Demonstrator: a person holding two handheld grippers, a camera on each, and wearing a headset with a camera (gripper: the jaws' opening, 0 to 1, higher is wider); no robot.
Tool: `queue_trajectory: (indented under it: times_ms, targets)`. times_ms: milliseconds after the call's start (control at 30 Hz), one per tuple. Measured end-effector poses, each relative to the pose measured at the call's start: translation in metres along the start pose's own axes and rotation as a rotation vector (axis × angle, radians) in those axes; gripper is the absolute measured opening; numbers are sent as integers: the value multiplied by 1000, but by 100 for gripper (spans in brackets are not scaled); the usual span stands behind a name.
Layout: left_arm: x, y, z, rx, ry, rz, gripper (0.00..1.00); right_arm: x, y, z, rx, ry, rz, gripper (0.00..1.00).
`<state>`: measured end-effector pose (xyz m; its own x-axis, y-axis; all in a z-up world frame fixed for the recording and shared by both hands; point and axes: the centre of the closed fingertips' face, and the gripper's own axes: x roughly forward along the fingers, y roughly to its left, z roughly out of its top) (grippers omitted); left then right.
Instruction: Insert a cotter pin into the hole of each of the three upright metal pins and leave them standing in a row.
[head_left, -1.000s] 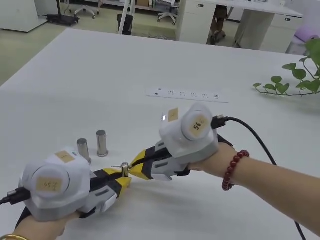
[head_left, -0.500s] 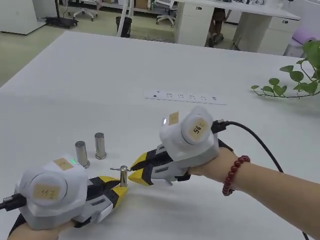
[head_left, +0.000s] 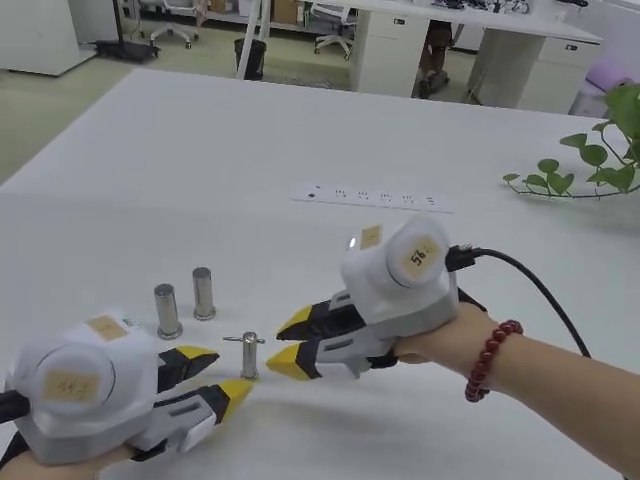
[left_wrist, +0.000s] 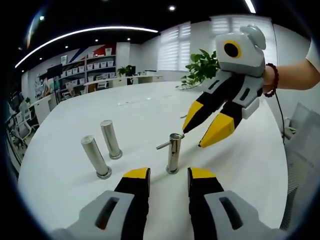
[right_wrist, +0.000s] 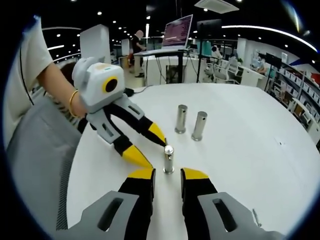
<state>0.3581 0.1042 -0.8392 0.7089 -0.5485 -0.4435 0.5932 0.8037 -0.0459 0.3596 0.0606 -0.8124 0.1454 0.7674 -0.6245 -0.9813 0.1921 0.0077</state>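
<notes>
Three upright metal pins stand on the white table. The nearest pin has a cotter pin through its top hole, sticking out to the left. The two bare pins stand behind it. My left gripper is open just left of the pinned one, and my right gripper is open just right of it, neither touching. In the left gripper view the pin stands ahead of the open jaws, with the right gripper beyond. The right gripper view shows the pin and the left gripper.
A white power strip lies farther back on the table. A green plant hangs in at the right edge. The right gripper's black cable trails back along the person's arm.
Both grippers have opened and drawn back from the nearest pin. It now stands free on the table with the cotter pin through it.
</notes>
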Motion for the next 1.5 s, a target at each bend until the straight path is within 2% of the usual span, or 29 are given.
queue_trajectory:
  times_ms: [200, 533, 600, 700, 900, 1067, 1200, 1500]
  targets:
    - [-16, 10, 5, -12, -13, 46, 31, -9, 2, 3, 44, -25, -18, 29]
    - [-31, 39, 17, -12, -40, 127, 32, -26, 8, -1, 99, -50, -43, 38]
    - [-30, 48, 18, -16, -44, 139, 32, -29, 9, -2, 113, -54, -46, 40]
    - [-30, 54, 22, -19, -49, 156, 32, -34, 10, -5, 126, -57, -55, 42]
    - [-27, 72, 28, -28, -56, 199, 31, -43, 12, -8, 158, -69, -63, 43]
    - [-23, 87, 29, -14, -42, 240, 29, -46, 13, -11, 170, -72, -66, 44]
    - [-17, 95, 28, -26, -36, 246, 28, -48, 14, -15, 179, -76, -71, 45]
    - [-5, 100, 20, -35, -2, 240, 25, -53, 11, -19, 197, -92, -98, 45]
